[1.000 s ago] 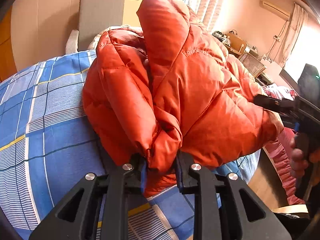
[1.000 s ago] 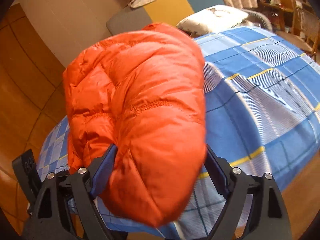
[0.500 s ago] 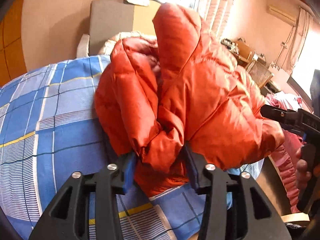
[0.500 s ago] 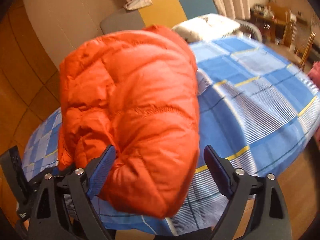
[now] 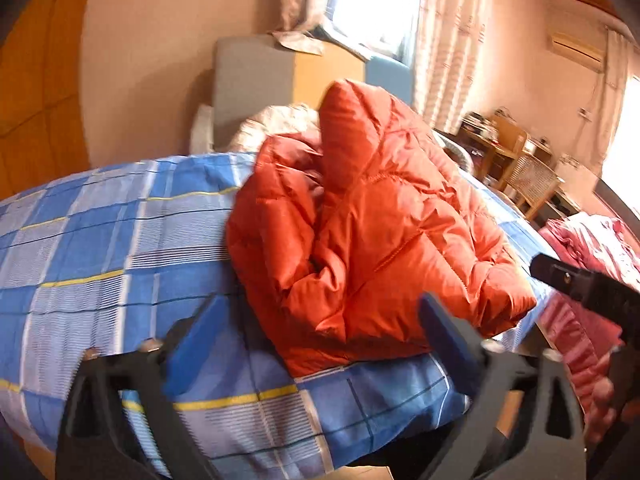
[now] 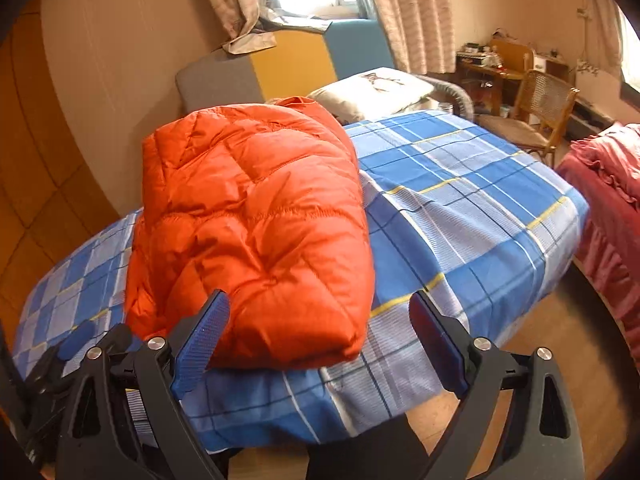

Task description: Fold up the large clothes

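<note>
My left tongs (image 5: 320,332) stand wide apart with nothing between the blue pads; the orange puffer jacket (image 5: 372,232) lies just ahead of them, bundled in a thick heap on the blue checked bedspread (image 5: 100,248), its near hem close to my right-hand pad (image 5: 448,344) though I cannot tell if they touch. My right tongs (image 6: 316,340) are likewise spread, gripping nothing, and from there the jacket (image 6: 256,228) sits ahead and toward the left pad (image 6: 200,344), its rounded front edge overlapping that pad in view. The bedspread (image 6: 460,208) runs off to the right of those tongs. Beyond the jacket I see a pale pillow (image 6: 372,88) at the head of the bed, a wicker chair (image 6: 540,108) farther right, and a pink ruffled cover (image 6: 608,200) at the right edge. In the left view the other tongs' black body (image 5: 588,296) reaches in from the right, near the jacket's corner
</note>
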Available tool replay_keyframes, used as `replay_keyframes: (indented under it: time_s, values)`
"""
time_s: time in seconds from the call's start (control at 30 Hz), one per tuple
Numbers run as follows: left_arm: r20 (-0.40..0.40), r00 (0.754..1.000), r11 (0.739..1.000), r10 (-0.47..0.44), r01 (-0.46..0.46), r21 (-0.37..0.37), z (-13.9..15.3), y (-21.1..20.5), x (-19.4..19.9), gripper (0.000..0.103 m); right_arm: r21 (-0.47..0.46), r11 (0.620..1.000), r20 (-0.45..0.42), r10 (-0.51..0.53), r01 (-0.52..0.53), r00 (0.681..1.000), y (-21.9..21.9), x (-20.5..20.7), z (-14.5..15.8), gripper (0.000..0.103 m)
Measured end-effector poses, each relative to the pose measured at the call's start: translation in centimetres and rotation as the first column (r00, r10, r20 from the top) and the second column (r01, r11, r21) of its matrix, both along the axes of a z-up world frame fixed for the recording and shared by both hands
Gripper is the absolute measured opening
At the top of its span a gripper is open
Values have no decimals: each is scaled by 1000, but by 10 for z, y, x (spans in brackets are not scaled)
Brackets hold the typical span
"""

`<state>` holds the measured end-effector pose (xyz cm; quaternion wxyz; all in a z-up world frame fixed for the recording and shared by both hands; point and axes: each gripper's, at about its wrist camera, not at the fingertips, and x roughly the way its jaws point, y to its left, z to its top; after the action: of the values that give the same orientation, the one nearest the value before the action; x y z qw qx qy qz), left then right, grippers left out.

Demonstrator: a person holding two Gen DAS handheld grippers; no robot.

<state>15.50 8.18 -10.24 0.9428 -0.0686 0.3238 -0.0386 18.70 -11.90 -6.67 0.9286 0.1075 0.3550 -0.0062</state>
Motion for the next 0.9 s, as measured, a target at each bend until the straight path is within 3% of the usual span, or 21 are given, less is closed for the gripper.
replay_keyframes:
  time_s: [0.3, 0.5, 0.9]
  values:
    - [40, 996, 996, 83, -83, 13, 9, 8, -30, 101, -97, 995, 73, -31, 38, 997, 16, -30, 13, 100]
    - [45, 992, 991, 121, -124, 57, 11, 6, -39, 101, -178, 984, 100, 22, -4, 995, 28, -39, 14, 100]
    - [90, 984, 985, 154, -161, 68, 22, 5, -50, 101, -218, 976, 119, 35, -8, 992, 33, -44, 17, 100]
